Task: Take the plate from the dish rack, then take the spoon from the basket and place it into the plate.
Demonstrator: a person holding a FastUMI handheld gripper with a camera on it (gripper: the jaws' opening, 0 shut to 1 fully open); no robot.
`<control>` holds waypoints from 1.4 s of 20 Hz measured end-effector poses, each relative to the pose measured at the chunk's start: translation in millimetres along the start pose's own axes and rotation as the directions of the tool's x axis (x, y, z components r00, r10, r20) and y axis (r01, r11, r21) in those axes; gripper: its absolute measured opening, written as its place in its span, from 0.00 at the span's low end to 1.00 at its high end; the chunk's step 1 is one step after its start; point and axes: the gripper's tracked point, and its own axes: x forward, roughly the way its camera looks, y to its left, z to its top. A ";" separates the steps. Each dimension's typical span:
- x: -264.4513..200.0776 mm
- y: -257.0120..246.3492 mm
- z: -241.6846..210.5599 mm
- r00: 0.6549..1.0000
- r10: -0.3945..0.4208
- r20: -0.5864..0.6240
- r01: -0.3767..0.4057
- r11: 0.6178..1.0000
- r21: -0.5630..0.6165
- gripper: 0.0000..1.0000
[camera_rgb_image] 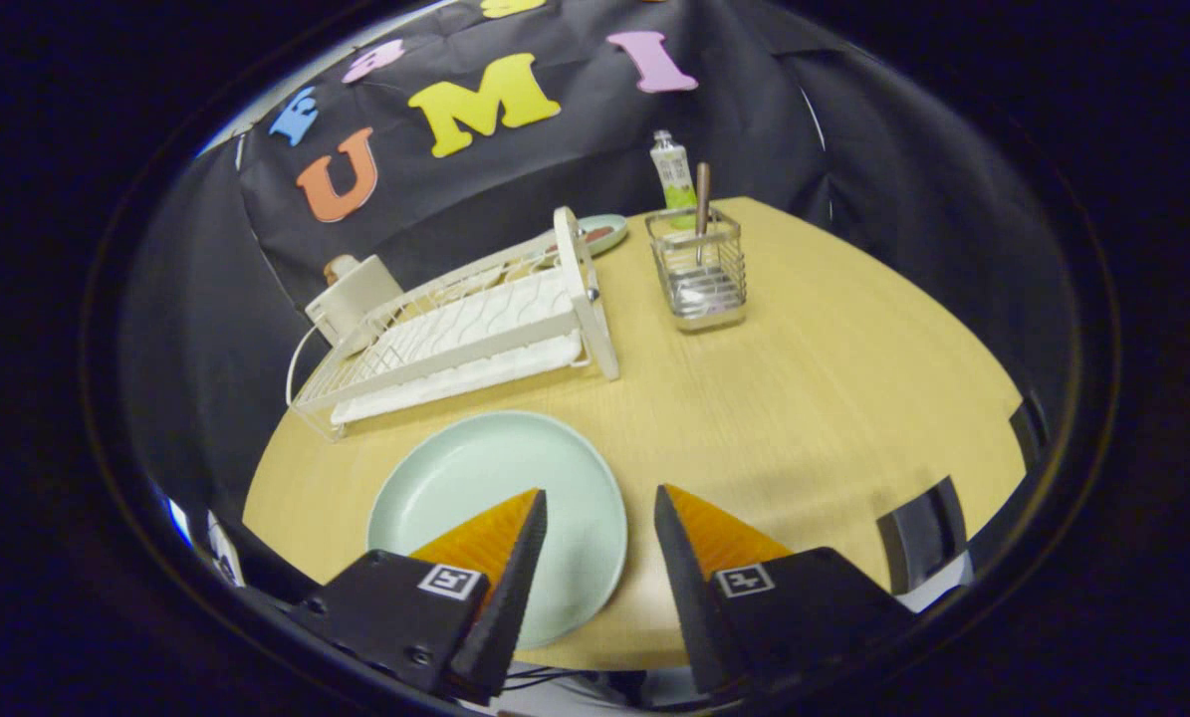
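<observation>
Open tool (pixel 599 503) over plate (pixel 495 498); rack (pixel 465 329), basket (pixel 699 269) beyond.

A round wooden table (pixel 833 398) fills the near ground. Black cloth wall (pixel 515 189) hangs behind it, creased and dim

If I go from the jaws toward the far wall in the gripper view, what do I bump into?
Open gripper, nothing held → pale green plate → white dish rack → wire basket holding the spoon → tube.
</observation>
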 end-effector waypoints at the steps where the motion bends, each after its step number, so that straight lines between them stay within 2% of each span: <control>1: -1.6 -5.6 6.4 0.999 -0.018 0.037 0.018 1.000 -0.021 0.77; 4: -12.2 -5.8 34.0 0.986 0.007 0.168 -0.001 0.999 -0.038 0.89; 5: -21.8 -7.2 48.0 0.973 0.014 0.231 0.000 0.998 -0.063 0.89; 7: -24.6 -19.4 72.5 0.941 -0.020 0.338 0.072 0.987 -0.141 0.99; 9: -19.1 -34.9 96.3 0.910 -0.070 0.409 0.152 0.973 -0.171 1.00; 12: 1.1 -40.8 111.8 0.919 -0.063 0.389 0.126 0.982 -0.138 1.00; 15: 31.0 -64.3 141.0 0.930 -0.083 0.357 0.130 0.985 -0.110 1.00; 19: 57.1 -80.8 182.4 0.942 -0.062 0.330 0.095 0.992 -0.086 1.00; 24: 86.4 -90.6 235.6 0.942 -0.055 0.330 0.081 0.995 -0.066 1.00; 28: 110.8 -90.3 249.2 0.963 -0.058 0.263 0.070 0.997 -0.036 1.00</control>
